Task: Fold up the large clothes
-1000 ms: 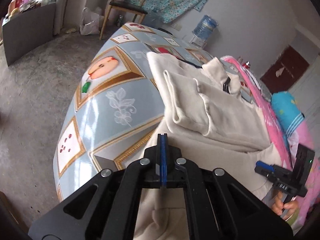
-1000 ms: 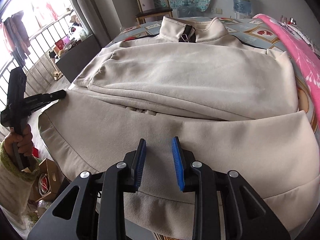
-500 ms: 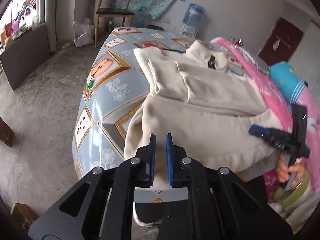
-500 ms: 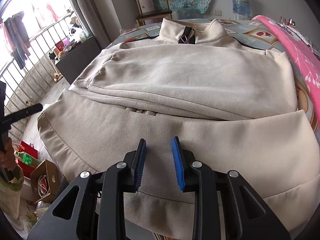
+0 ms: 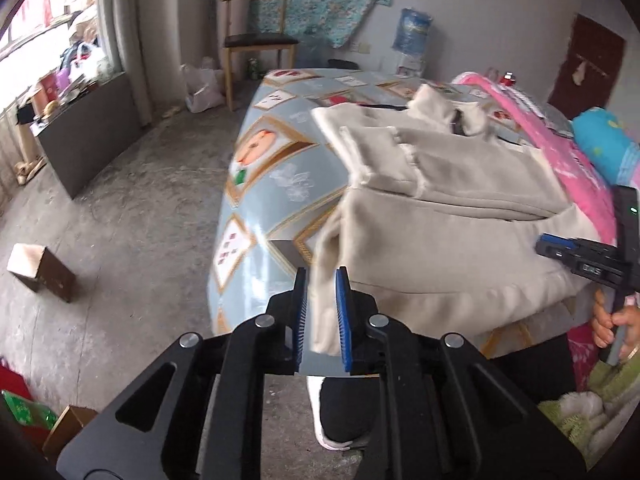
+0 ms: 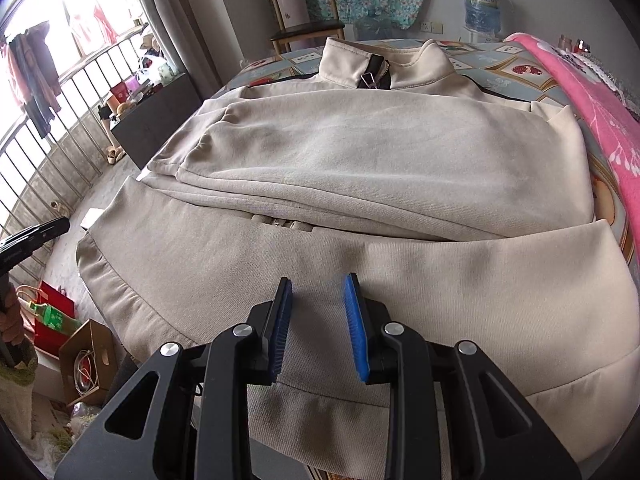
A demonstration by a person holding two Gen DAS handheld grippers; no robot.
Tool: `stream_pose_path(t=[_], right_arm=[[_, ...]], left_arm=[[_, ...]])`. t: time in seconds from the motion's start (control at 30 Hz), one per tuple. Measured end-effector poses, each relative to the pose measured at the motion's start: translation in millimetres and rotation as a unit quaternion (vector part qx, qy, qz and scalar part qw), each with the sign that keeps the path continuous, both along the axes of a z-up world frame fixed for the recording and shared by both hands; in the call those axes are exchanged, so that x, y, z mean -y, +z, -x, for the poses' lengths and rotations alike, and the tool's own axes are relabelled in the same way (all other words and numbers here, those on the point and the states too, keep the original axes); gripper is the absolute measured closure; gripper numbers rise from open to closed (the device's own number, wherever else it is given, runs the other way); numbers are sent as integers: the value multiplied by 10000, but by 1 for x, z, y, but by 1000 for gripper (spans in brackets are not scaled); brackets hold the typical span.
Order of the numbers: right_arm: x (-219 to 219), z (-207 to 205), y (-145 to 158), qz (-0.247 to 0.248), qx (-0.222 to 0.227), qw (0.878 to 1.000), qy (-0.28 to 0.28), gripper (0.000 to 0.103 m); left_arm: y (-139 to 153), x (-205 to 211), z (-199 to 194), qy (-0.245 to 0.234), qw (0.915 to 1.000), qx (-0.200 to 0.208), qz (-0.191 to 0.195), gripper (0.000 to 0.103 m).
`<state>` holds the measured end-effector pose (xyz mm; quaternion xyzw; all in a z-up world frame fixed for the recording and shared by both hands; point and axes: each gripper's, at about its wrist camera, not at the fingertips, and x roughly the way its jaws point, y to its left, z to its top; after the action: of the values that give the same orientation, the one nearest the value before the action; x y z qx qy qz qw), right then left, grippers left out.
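A large beige zip jacket [image 6: 380, 168] lies on the patterned table, sleeves folded across its chest, collar at the far end; it also shows in the left wrist view [image 5: 448, 216]. Its hem hangs over the near table edge. My left gripper [image 5: 321, 280] is open at the hem's left corner, with the cloth edge between its blue pads, not clamped. My right gripper [image 6: 317, 285] is open just above the lower part of the jacket, holding nothing. The right gripper also shows in the left wrist view [image 5: 576, 254], and the left gripper's tip at the left edge of the right wrist view [image 6: 38, 234].
The table [image 5: 260, 184] has a blue and gold patterned cover. A pink blanket [image 6: 592, 92] lies along its right side. A wooden chair [image 5: 256, 36] and water bottle [image 5: 412, 36] stand beyond. Boxes [image 6: 86, 360] and bags sit on the floor at left.
My left gripper has pulled back from the jacket, dropped to the hem's left corner and opened from shut. My right gripper has stayed open and nearly still.
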<state>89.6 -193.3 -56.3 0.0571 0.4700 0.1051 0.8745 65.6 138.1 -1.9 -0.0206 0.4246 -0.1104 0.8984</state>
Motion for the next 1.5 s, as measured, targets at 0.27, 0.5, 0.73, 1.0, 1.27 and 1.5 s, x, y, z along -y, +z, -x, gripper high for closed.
stream_pose_path(t=[0.27,0.5,0.73,1.0,1.27,1.5], right_arm=[[-1,0,0,17,3,10000,15,77],[0,0,-1,14,20,10000,18,77],[0,0,-1,11,24,10000,18,77],[0,1,-1,4,28,10000,-11,77],[0,1,0,-4,62,10000,-5,77],[0,1,-2,-17,57,10000,-27,77]], left_arm=[[-55,26,4,-249,9973,-639,-251,88],[-43,13,9,-197,9982,-534,-185,93],[-21,19,17,-256,9983,-164,-495,88],[-35,69,11,-914,9950,-317,-249,87],[-31,69,11,-960,9951,-220,-107,85],[-27,124,8,-1567,9873,-123,236,84]])
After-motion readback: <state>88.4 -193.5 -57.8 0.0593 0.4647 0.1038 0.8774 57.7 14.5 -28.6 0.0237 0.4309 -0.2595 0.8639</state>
